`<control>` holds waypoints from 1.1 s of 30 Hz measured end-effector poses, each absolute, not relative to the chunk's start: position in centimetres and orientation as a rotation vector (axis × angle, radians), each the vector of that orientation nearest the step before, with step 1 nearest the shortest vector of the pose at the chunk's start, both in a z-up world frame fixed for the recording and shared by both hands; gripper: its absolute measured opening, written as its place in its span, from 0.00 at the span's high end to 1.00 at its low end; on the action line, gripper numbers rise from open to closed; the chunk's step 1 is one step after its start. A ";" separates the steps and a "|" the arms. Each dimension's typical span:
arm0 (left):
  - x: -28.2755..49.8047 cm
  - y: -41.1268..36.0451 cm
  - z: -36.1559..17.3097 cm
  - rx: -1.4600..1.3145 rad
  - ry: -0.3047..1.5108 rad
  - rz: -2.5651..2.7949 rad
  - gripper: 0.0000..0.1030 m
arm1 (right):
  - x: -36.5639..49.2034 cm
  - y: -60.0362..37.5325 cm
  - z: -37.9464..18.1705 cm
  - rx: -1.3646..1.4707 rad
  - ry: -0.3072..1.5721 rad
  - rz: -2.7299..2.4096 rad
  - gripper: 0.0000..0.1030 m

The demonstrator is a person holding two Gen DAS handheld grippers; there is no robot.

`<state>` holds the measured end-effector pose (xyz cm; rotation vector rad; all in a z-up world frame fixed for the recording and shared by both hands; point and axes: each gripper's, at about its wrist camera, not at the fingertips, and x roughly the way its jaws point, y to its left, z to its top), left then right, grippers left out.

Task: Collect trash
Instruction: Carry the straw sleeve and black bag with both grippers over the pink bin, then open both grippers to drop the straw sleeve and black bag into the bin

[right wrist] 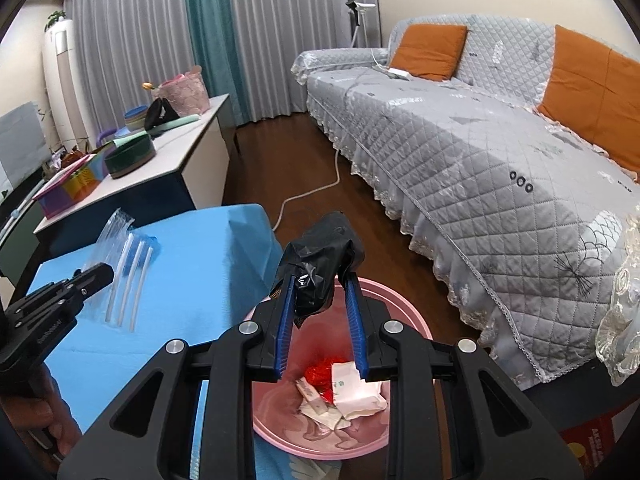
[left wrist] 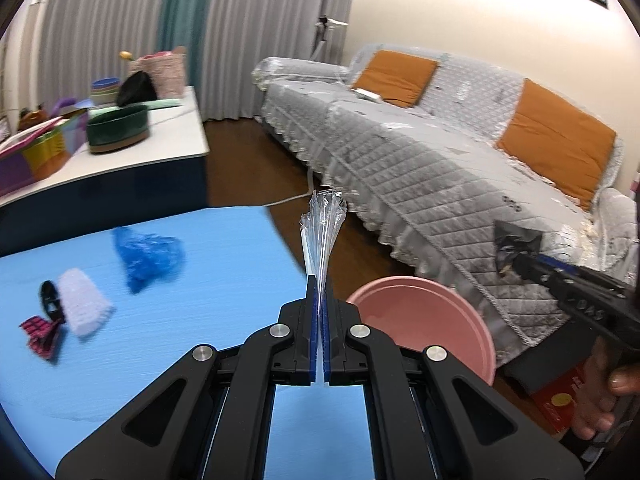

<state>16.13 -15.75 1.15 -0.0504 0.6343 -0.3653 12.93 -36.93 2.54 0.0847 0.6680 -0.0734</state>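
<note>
On the right runs the long sofa [right wrist: 480, 140] under its grey quilted cover. On the left, the blue table [left wrist: 160, 360] still carries trash: a crumpled blue bag [left wrist: 148, 256], a white piece [left wrist: 84, 308] and a small pink-and-black item [left wrist: 40, 336]. Just off the table's right edge sits the pink bin [right wrist: 276, 432], already holding a few paper scraps and something red (so part of the job looks done). The right gripper [right wrist: 320, 304] pinches a crumpled black wrapper [right wrist: 320, 264] directly over the bin, seemingly ready to drop. The left gripper [left wrist: 319, 300], pressed together, holds a clear plastic sleeve [left wrist: 322, 224] near the bin's left rim.
</note>
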 end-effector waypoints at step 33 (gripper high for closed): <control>17.5 -24.7 -1.5 -0.011 0.760 -0.546 0.69 | 13.6 -41.4 -0.8 0.131 0.765 -0.150 0.46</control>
